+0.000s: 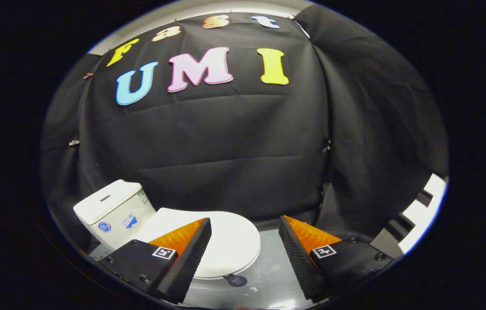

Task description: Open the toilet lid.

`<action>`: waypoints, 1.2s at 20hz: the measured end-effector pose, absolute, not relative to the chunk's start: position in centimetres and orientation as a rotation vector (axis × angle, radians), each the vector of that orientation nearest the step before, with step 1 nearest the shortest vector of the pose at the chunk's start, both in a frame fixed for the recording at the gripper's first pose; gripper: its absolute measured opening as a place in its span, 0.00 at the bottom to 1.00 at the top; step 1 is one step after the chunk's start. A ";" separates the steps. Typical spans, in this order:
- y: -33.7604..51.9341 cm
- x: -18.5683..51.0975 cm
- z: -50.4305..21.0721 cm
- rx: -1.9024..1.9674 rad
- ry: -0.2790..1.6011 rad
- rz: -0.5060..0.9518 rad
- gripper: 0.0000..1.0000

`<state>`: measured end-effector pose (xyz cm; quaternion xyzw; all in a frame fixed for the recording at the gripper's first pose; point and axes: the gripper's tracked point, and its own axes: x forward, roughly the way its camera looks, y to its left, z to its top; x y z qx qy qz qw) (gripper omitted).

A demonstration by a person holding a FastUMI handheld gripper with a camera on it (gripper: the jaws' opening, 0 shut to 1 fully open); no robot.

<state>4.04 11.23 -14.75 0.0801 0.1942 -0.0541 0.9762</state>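
A small white toilet stands on a pale grey floor, with its boxy tank (111, 209) at the back left. Its oval lid (230, 245) lies flat and shut over the bowl, reaching out between my fingers. My gripper (245, 232) hangs above the lid's front half, open wide, with nothing held. The left finger (191, 254) covers part of the lid's left side. The right finger (298, 254) sits off the lid's right rim, over bare floor. A small dark round tag (236, 280) hangs at the front rim of the lid.
Black cloth walls stand close behind the toilet and along the right side. The pale floor (268, 275) runs out in front and to the right of the bowl. A white and dark striped surface (419, 211) shows past the cloth at the far right.
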 end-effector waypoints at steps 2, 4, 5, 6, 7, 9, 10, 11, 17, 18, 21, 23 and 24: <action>10.7 3.6 -18.3 0.184 0.451 -0.165 0.99; 10.5 2.7 -21.6 0.272 0.519 -0.180 0.99; 10.9 2.3 -23.5 0.344 0.565 -0.186 0.99; 10.7 1.4 -25.3 0.410 0.636 -0.203 0.99; 11.1 0.4 -27.3 0.477 0.708 -0.212 0.99; 12.7 -0.9 -29.8 0.613 0.808 -0.212 0.99; 12.4 -0.8 -30.5 0.628 0.817 -0.226 0.99; 11.9 -0.4 -31.0 0.637 0.815 -0.244 0.99; 14.7 -3.3 -34.2 0.957 1.047 -0.280 0.98; 14.9 -3.1 -34.7 0.976 1.049 -0.281 0.98; 15.2 -2.5 -35.1 1.031 1.069 -0.265 0.95; 15.5 -2.2 -35.5 1.047 1.076 -0.248 0.91; 15.9 -2.3 -36.0 1.057 1.086 -0.234 0.91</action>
